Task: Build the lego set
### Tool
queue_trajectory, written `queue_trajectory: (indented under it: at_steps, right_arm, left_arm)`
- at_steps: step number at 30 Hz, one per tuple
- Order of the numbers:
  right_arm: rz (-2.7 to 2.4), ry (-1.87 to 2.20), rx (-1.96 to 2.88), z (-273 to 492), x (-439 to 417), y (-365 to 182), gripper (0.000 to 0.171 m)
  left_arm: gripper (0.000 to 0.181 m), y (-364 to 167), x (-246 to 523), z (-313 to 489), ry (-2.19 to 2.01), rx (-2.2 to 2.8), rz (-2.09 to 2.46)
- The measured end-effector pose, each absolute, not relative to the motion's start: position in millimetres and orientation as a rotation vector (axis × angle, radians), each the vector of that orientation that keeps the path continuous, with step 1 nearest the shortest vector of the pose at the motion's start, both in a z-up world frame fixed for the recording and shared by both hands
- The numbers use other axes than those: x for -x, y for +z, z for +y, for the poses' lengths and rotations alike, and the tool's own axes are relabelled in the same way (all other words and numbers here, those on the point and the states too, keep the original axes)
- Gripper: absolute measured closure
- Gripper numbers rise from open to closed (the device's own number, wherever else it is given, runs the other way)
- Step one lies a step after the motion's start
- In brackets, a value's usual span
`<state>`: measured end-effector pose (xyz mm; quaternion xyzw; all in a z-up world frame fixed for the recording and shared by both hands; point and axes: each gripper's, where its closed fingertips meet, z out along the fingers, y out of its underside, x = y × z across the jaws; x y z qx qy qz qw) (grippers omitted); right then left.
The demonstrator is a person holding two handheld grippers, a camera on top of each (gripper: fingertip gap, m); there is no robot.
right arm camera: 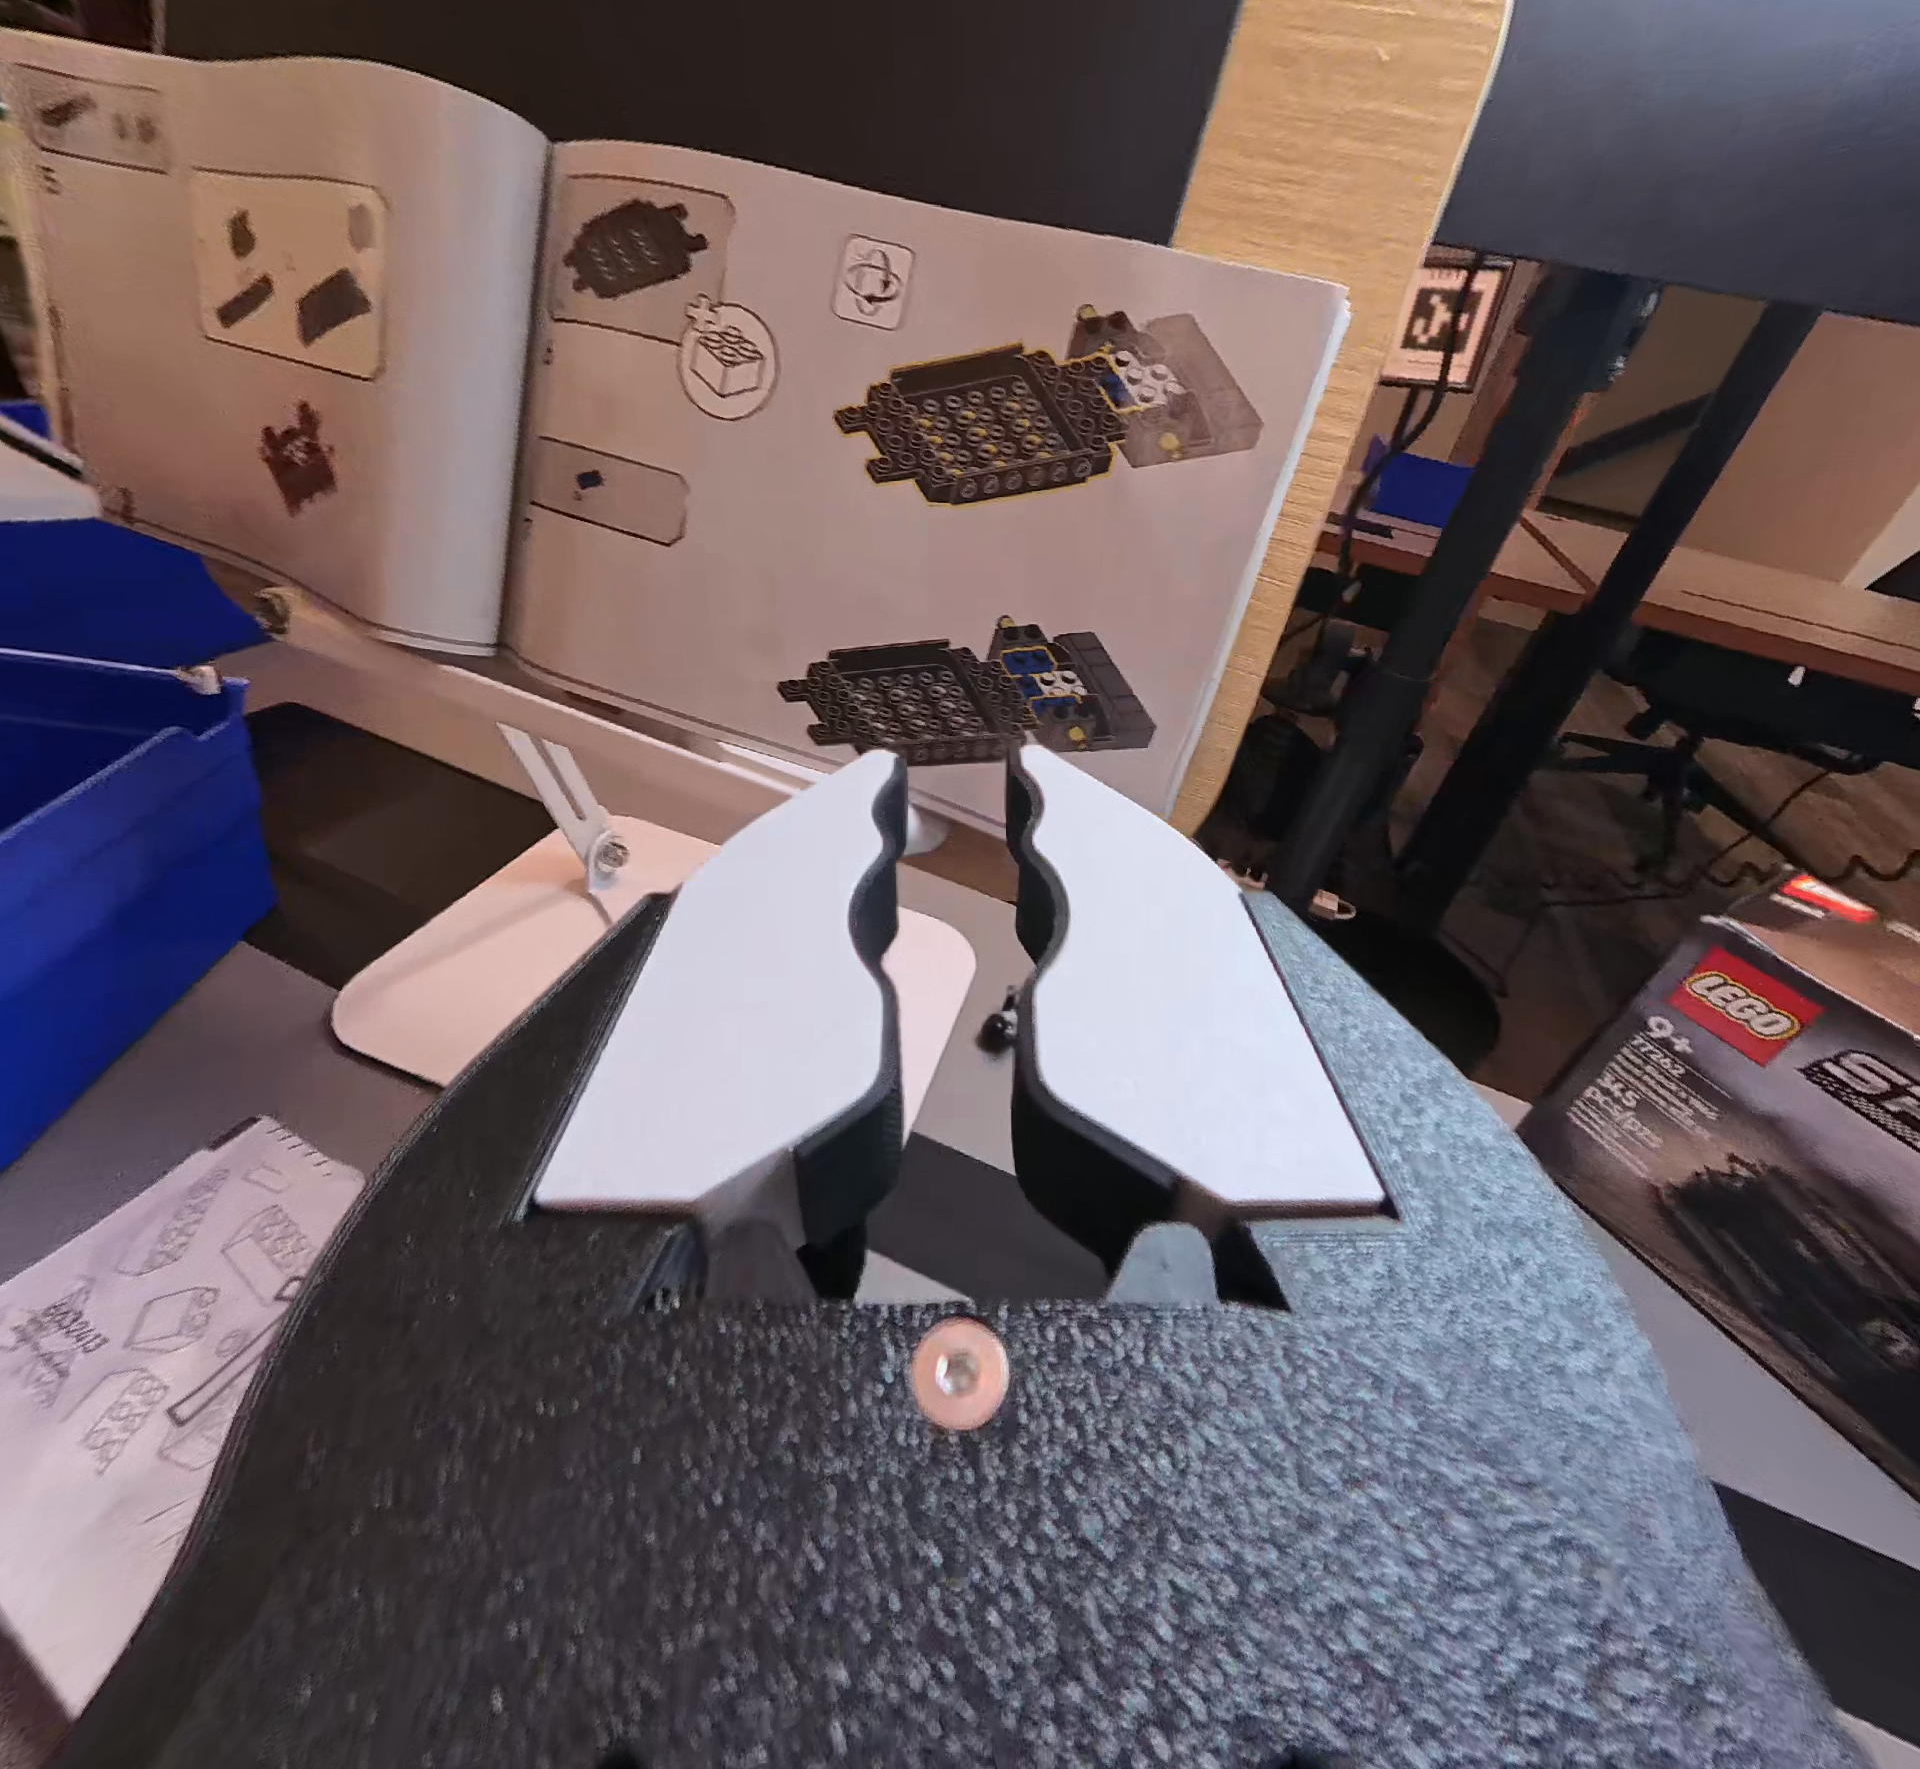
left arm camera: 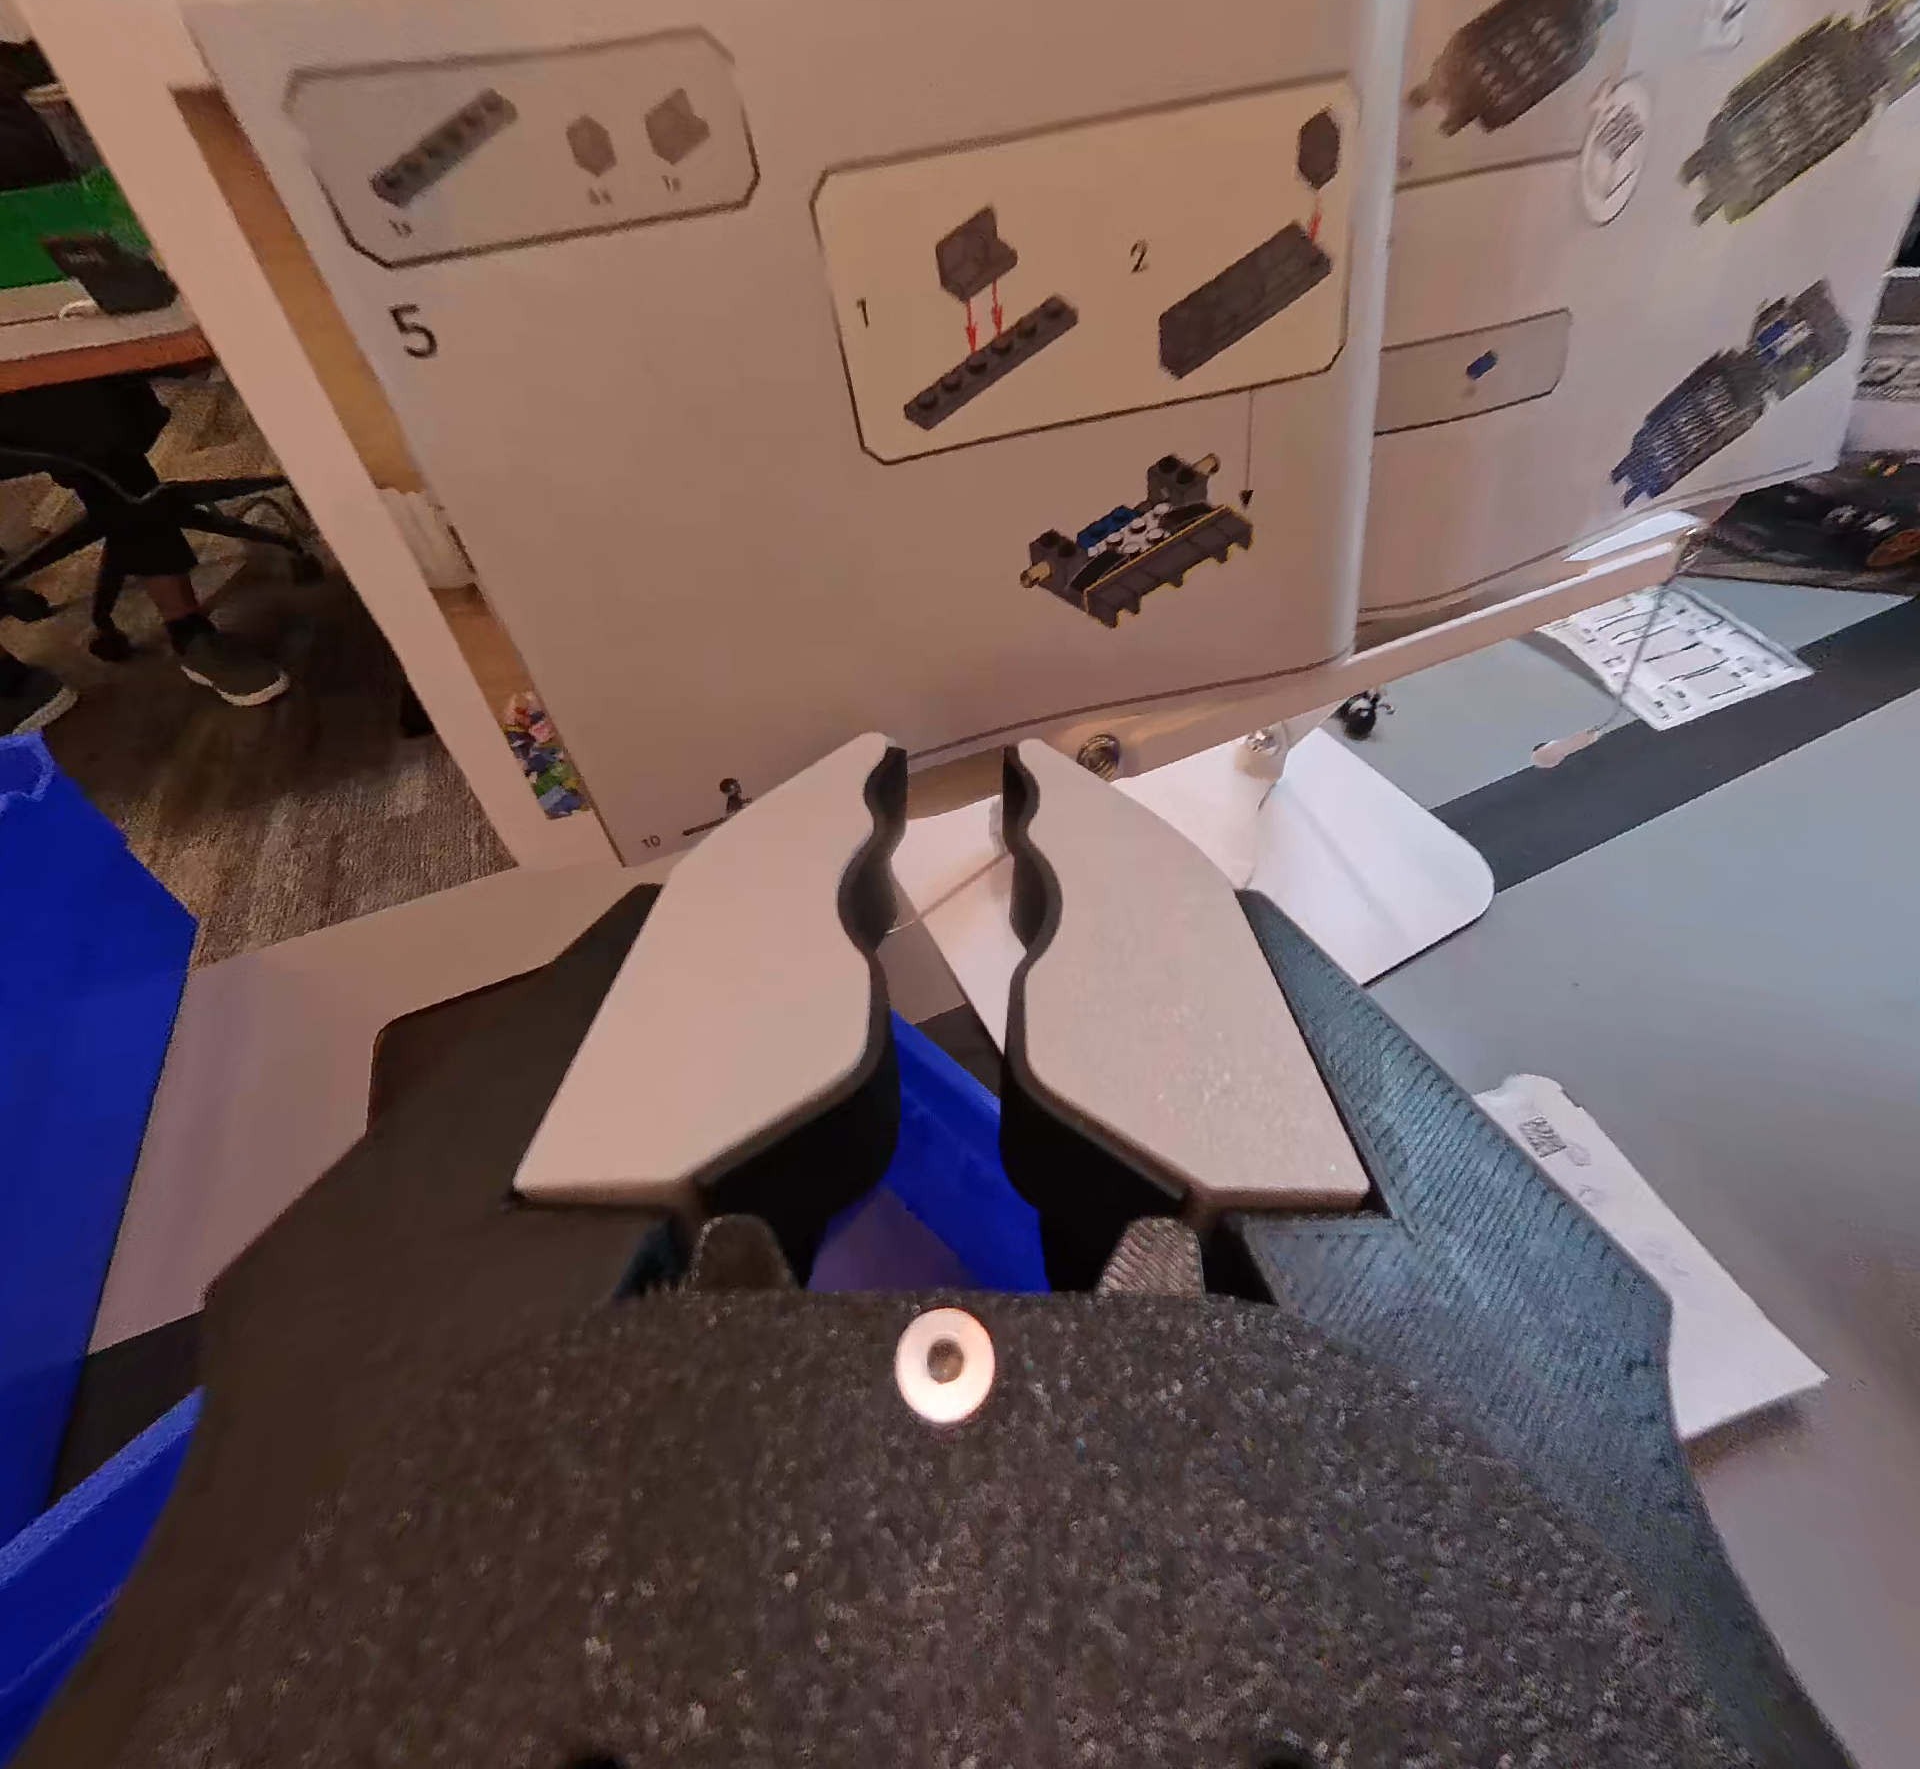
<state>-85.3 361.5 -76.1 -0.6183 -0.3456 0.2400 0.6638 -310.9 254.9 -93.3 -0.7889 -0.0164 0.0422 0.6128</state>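
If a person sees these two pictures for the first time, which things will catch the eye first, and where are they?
The open building-instruction booklet stands out first, propped upright on a white stand just beyond both claws. The left claw and right claw are both open and empty, pointing at its pages. Next come the blue bins at the left edge and the dark brick-set box lying at the right.

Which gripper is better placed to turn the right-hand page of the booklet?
Right, probably. The right gripper is open and points at the lower edge of the booklet's right-hand page. The left gripper, also open, faces the left-hand page.
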Motion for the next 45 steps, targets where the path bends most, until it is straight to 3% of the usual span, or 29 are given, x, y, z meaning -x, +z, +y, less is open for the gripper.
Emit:
queue_trajectory:
  at_steps: [7,12,15,18,20,21,26,27,30,32,34,35,41,45]
  right_arm:
    - [-0.919,0.633,1.342,314,115,-73,0.144]
    - [-1.047,0.67,1.265,273,127,-67,0.116]
    - [-1.099,0.665,1.252,255,126,-67,0.108]
    - [-1.127,0.703,1.233,239,126,-67,0.127]
    - [-1.131,0.674,1.199,234,128,-68,0.163]
    - [-1.123,0.669,1.178,231,131,-66,0.171]
    - [-1.06,0.567,1.206,243,170,-68,0.171]
    - [-1.047,0.533,1.222,250,182,-69,0.16]
    - [-1.004,0.465,1.315,274,219,-70,0.103]
    - [-0.952,0.394,1.341,292,237,-62,0.085]
    - [-0.918,0.314,1.346,309,251,-54,0.081]
    - [-0.912,0.289,1.362,316,257,-54,0.081]
    - [-0.858,0.24,1.325,333,253,-50,0.119]
    - [-0.864,0.32,1.316,332,244,-50,0.124]
  left_arm:
    - [0.176,-56,270,216,0.012,1.673,0.088]
    - [0.181,-42,227,172,-0.052,1.589,0.211]
    - [0.181,-45,214,148,-0.024,1.553,0.238]
    - [0.181,-55,214,133,0.021,1.539,0.215]
    - [0.181,-58,216,129,0.019,1.508,0.181]
    - [0.181,-59,218,128,0.012,1.49,0.157]
    - [0.181,-68,223,129,0.048,1.477,0.139]
    - [0.181,-69,221,129,0.028,1.473,0.134]
    - [0.181,-73,216,128,0.03,1.475,0.148]
    - [0.181,-77,212,129,0.03,1.484,0.16]
    - [0.181,-81,208,131,0.024,1.495,0.172]
    - [0.181,-83,206,132,0.02,1.501,0.181]
    - [0.181,-92,202,134,0.003,1.523,0.21]
    - [0.181,-92,209,144,-0.019,1.545,0.183]
